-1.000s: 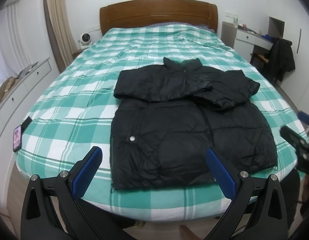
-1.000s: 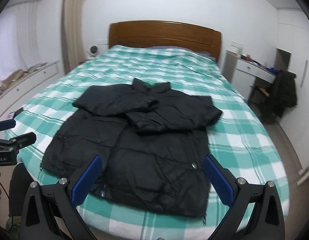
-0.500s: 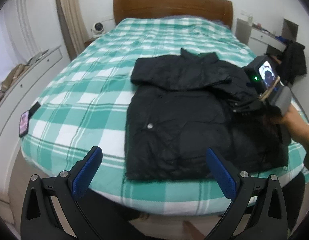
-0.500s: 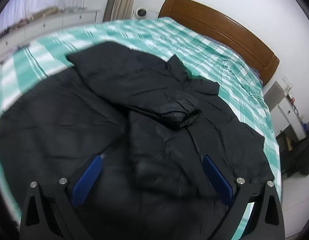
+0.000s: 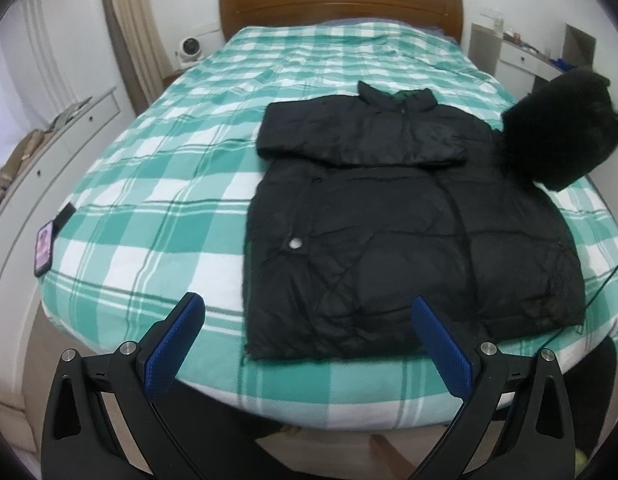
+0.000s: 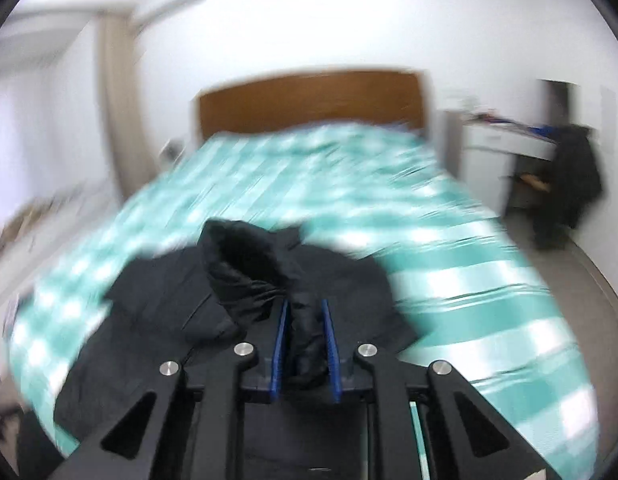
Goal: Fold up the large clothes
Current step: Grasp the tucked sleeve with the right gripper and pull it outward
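The black jacket (image 5: 409, 232) lies flat on the bed (image 5: 149, 184), directly ahead of the left gripper (image 5: 309, 344), collar away and hem nearest, so its long axis runs straight out from those jaws. The left jaws stand wide apart, empty, above the bed's near edge. The right gripper (image 6: 305, 344) is clamped on a sleeve (image 6: 249, 276), fabric bunched between the blue pads (image 6: 279, 348); the view is badly smeared, so it appears lifted clear of the body. In the left view this sleeve (image 5: 561, 128) is raised beyond the right-hand jaw. The right gripper is the nearer; the sleeve likely folds back across the chest.
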